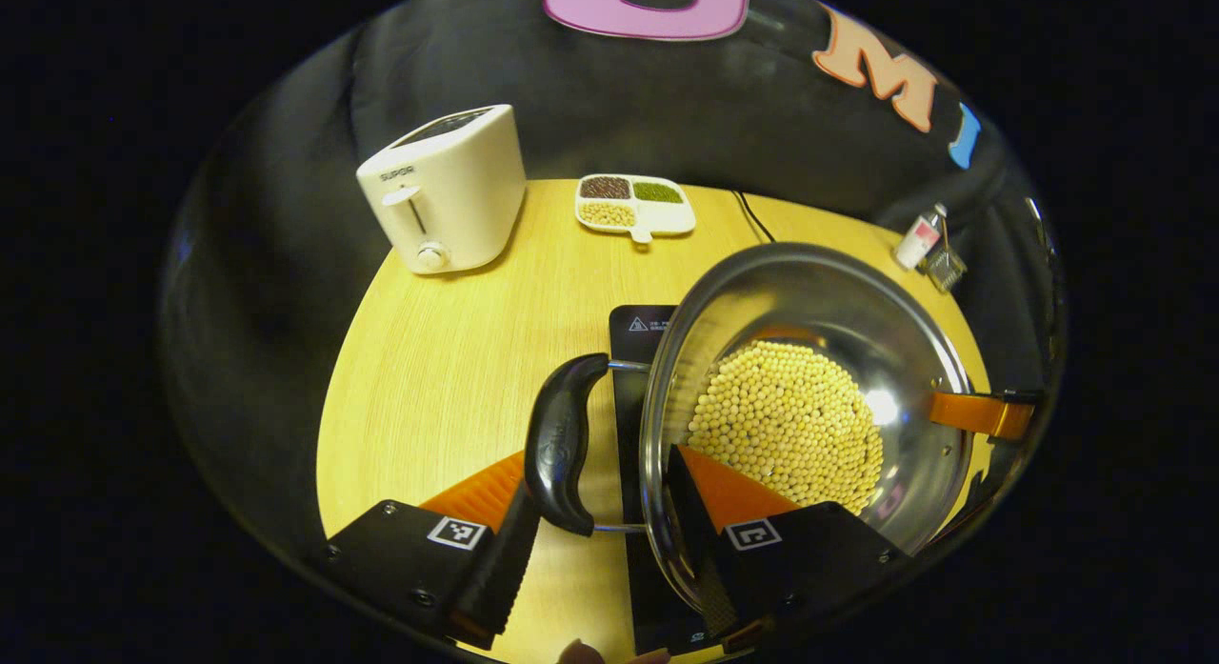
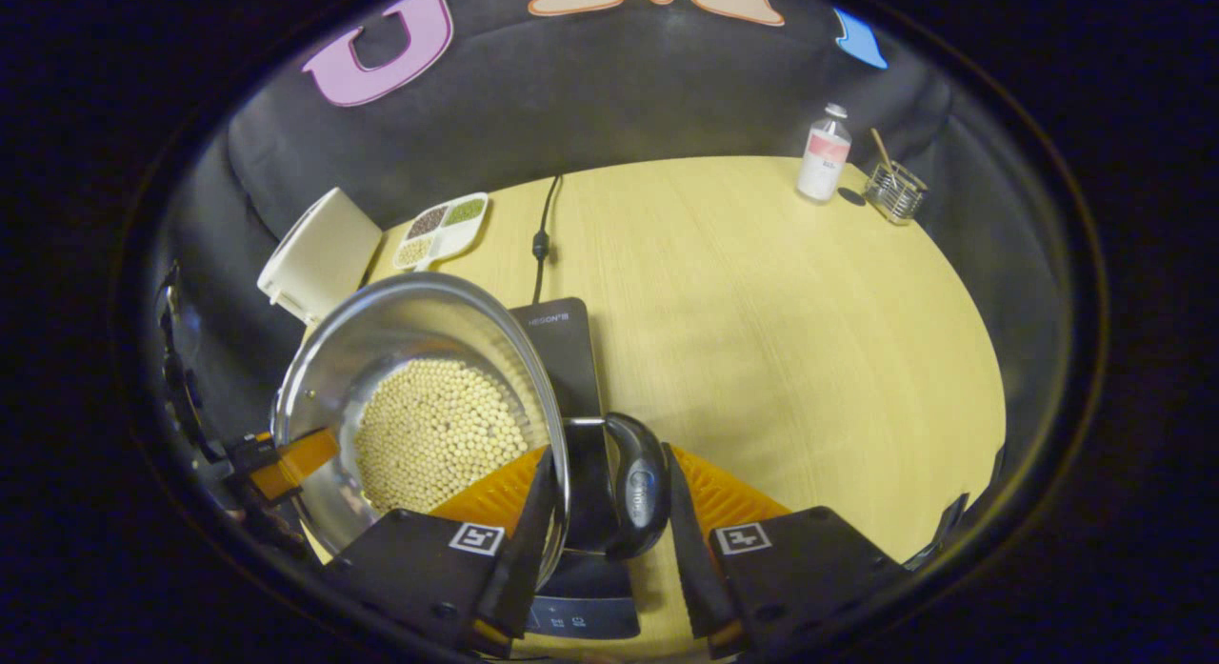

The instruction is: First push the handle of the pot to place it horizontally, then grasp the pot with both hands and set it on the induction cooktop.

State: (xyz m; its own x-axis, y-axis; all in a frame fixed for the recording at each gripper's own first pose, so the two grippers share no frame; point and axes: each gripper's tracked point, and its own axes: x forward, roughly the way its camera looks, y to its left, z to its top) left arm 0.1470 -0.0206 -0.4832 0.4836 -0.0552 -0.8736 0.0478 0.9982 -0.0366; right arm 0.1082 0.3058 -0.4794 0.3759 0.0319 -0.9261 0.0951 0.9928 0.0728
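Right hand-held gripper (image 2: 605, 512) straddling the black side handle (image 2: 636, 488) of a steel pot (image 2: 419, 416) filled with yellow beans (image 2: 433, 431), above the induction cooktop (image 2: 562, 359) on the bench (image 2: 762, 340); bottle (image 2: 823, 153) and wire holder (image 2: 895, 192) stand at the far edge.

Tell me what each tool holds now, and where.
The pot: left tool straddles one side handle and rim, right tool the opposite; firm clamping cannot be told.
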